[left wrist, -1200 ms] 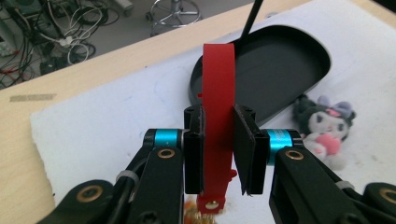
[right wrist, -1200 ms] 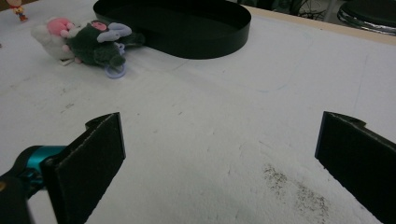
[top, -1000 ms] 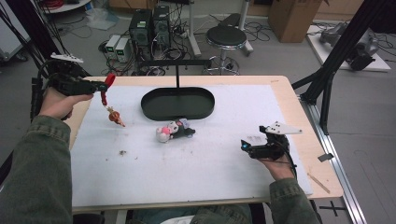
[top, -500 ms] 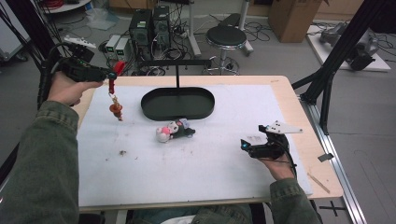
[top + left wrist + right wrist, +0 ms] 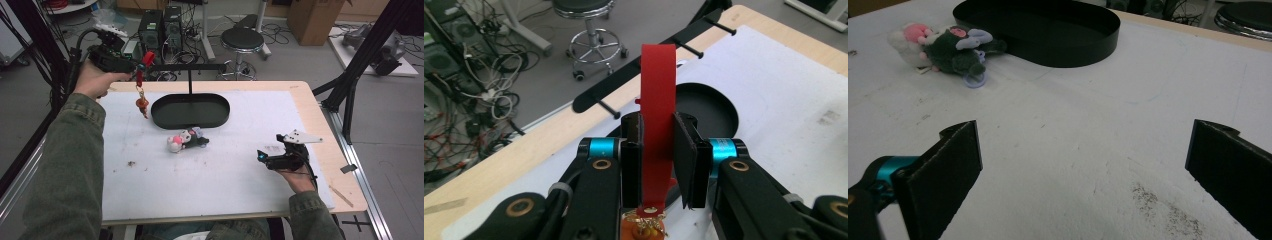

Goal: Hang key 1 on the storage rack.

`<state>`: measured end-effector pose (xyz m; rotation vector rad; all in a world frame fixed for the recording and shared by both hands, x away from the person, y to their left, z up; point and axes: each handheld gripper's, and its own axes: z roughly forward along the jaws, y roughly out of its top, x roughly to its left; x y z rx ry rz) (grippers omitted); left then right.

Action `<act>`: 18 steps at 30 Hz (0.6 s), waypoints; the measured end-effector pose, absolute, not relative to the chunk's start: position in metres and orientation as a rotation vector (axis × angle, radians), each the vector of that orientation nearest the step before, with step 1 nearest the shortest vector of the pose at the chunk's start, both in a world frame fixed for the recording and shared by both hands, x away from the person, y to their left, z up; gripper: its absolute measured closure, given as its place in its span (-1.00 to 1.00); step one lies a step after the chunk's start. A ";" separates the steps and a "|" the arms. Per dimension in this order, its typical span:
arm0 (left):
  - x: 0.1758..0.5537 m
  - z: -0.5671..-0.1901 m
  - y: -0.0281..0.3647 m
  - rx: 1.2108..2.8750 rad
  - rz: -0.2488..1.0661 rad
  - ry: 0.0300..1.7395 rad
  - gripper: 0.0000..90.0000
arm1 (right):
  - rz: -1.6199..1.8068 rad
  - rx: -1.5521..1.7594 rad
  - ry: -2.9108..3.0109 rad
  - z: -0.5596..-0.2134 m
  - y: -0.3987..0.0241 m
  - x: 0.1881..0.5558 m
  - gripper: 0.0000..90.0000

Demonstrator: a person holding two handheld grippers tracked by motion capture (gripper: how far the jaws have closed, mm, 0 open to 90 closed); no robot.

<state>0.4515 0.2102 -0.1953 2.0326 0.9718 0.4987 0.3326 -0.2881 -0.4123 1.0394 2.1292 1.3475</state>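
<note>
While clamped on the red strap (image 5: 657, 115) of a keychain charm (image 5: 142, 104), left gripper (image 5: 131, 64) held high over the table's far left corner, charm dangling clear of the white mat (image 5: 215, 165), just left of the black oval tray (image 5: 190, 111). Beyond the jaws, black hanging rack (image 5: 649, 65) with pegs. Right gripper (image 5: 1083, 165) spread wide and empty, low over the mat near the right edge. Plush toy (image 5: 186, 141) lying on the mat just in front of the tray, well apart from both grippers.

Left tool (image 5: 134, 64) lifted charm (image 5: 142, 103) — toward rack (image 5: 187, 67).
</note>
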 end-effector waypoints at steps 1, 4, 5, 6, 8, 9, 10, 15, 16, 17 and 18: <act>0.451 -0.195 0.210 2.033 0.499 0.972 0.66 | 1.346 1.045 2.132 -0.412 -0.288 0.332 -0.99; 0.458 -0.197 0.203 2.023 0.493 0.961 0.66 | 1.348 1.035 2.137 -0.412 -0.287 0.331 -0.99; 0.462 -0.199 0.198 2.011 0.485 0.955 0.66 | 1.343 1.029 2.144 -0.413 -0.287 0.331 -0.99; 0.465 -0.200 0.195 2.015 0.484 0.954 0.66 | 1.343 1.029 2.144 -0.413 -0.286 0.331 -0.99; 0.468 -0.203 0.190 2.023 0.483 0.949 0.66 | 1.346 1.031 2.145 -0.413 -0.286 0.331 -0.99; 0.468 -0.203 0.190 2.023 0.483 0.949 0.66 | 1.347 1.031 2.143 -0.413 -0.287 0.332 -0.99; 0.470 -0.204 0.188 2.029 0.480 0.944 0.66 | 1.349 1.029 2.138 -0.413 -0.287 0.333 -0.99; 0.479 -0.209 0.177 2.014 0.488 0.959 0.66 | 1.361 1.046 2.125 -0.412 -0.290 0.334 -0.99; 0.480 -0.210 0.176 2.013 0.487 0.959 0.66 | 1.360 1.043 2.124 -0.413 -0.290 0.334 -0.99; 0.480 -0.210 0.176 2.013 0.487 0.959 0.66 | 1.356 1.043 2.124 -0.413 -0.290 0.334 -0.99; 0.481 -0.210 0.175 2.009 0.493 0.964 0.66 | 1.357 1.042 2.125 -0.412 -0.290 0.334 -0.99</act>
